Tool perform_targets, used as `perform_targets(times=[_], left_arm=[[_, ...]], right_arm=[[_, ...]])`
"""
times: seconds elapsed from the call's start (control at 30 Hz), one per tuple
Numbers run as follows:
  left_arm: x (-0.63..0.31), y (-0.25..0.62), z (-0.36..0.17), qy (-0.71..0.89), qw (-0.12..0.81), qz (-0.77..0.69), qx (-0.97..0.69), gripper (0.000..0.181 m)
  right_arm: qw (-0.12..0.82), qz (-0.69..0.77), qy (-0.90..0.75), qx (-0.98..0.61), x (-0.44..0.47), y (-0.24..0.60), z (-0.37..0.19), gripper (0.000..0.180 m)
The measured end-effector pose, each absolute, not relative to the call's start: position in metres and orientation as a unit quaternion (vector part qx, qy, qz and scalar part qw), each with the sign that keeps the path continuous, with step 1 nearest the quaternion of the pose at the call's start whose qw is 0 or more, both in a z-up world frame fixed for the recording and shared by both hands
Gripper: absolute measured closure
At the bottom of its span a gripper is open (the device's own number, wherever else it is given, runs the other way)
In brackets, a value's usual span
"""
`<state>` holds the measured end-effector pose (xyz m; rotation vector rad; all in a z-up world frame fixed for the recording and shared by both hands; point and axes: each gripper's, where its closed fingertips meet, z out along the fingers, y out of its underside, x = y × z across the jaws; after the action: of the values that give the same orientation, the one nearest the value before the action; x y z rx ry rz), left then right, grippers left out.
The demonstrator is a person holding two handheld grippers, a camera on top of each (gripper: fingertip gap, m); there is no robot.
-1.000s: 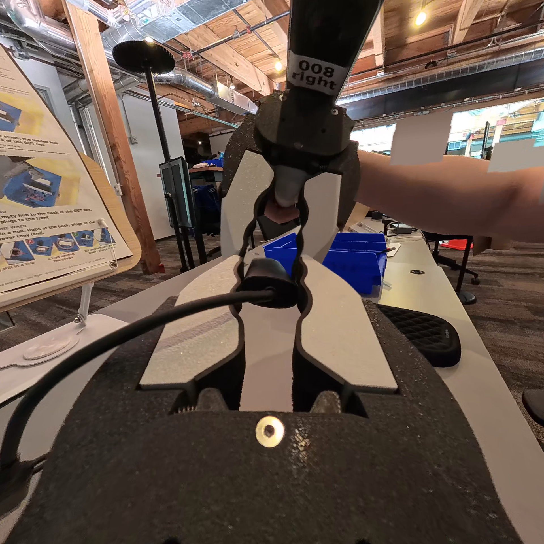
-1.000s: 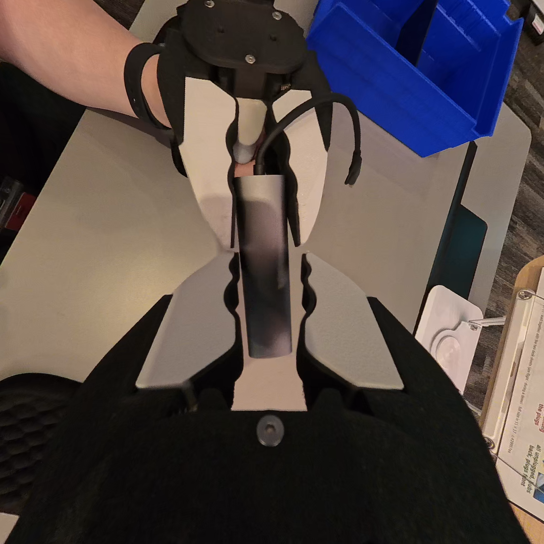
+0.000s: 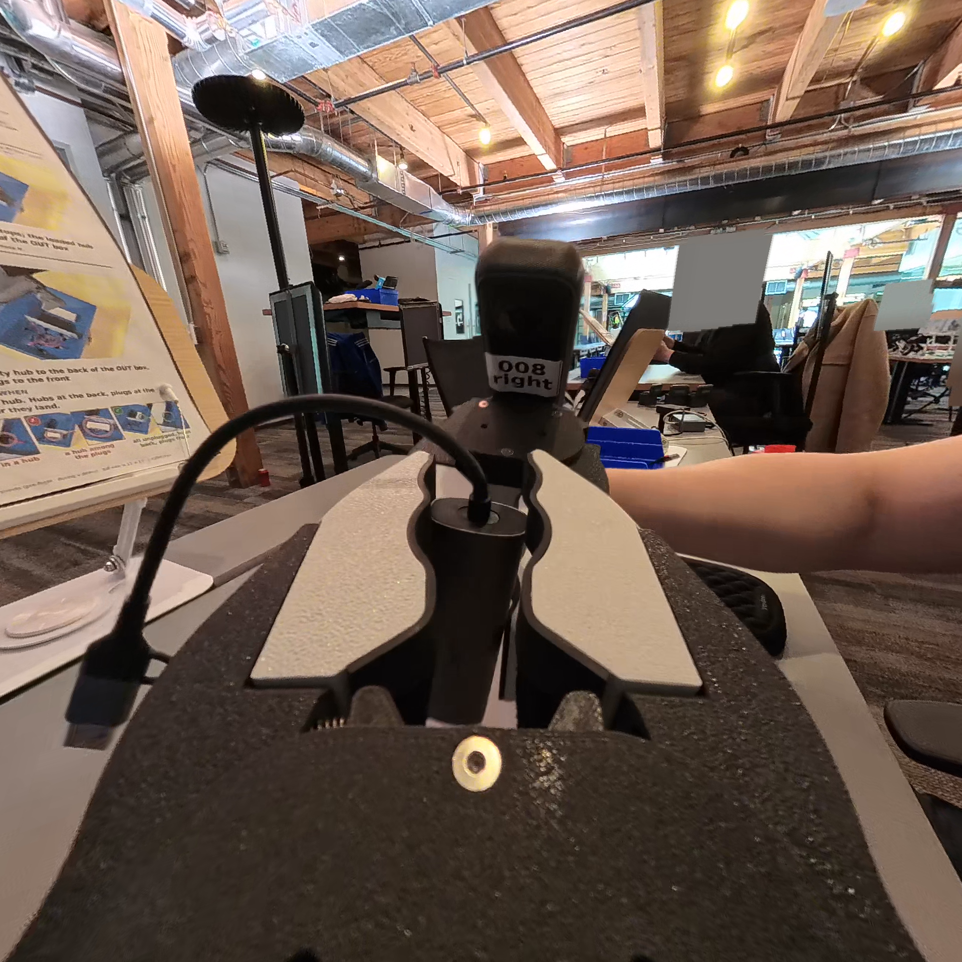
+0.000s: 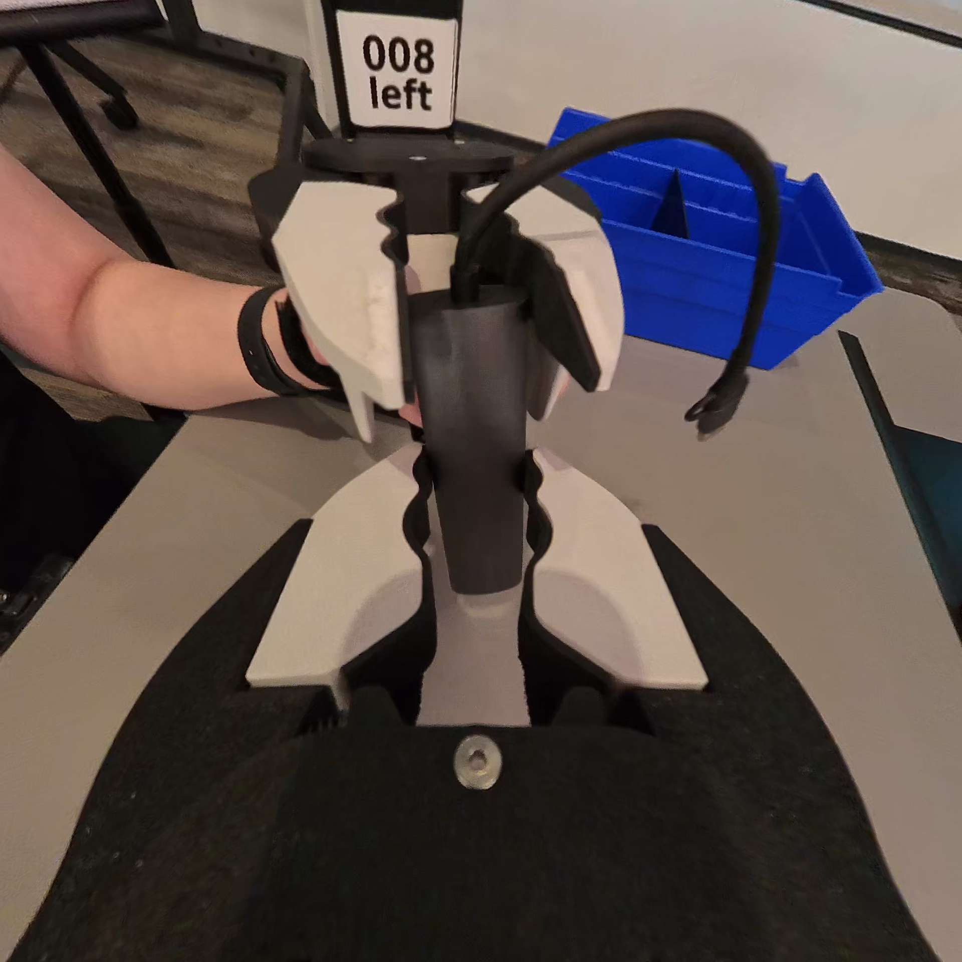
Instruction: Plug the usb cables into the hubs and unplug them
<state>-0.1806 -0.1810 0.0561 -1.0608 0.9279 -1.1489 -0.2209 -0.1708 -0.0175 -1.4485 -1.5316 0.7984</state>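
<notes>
- Your left tool point(image 3: 476, 526) pinches the dark hub point(image 3: 468, 598) near its cable end; your right tool point(image 4: 473, 468) pinches the other end, above the tabletop point(image 4: 729, 520).
- The hub looks rigid, smooth and light, so hold its flat sides.
- Its short cable point(image 4: 676, 135) bends softly; take the loose plug point(image 3: 101, 687) by its stiff housing.

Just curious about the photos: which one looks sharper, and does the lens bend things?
Left wrist view: crisp, bright ceiling lamps, beams bowed by the wide lens. Right wrist view: softer, hub and cable slightly smeared, dim even light.
</notes>
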Motion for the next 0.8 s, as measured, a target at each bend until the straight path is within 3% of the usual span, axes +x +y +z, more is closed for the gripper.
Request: perform_targets(times=[0.37,0.57,0.8], left_arm=[[-0.175,-0.169,0.043,0.393,0.6,-0.494,-0.491,0.145],[-0.163,-0.163,0.012,0.43,0.543,-0.471,-0.546,0.147],[-0.16,-0.168,0.014,0.437,0.55,-0.469,-0.535,0.163]], right_arm=[[0.409,0.187,-0.646,-0.617,-0.166,-0.163,0.016,0.147],[0.427,0.11,-0.647,-0.622,-0.133,-0.162,0.046,0.148],[0.438,-0.02,-0.588,-0.68,0.001,-0.164,0.114,0.148]])
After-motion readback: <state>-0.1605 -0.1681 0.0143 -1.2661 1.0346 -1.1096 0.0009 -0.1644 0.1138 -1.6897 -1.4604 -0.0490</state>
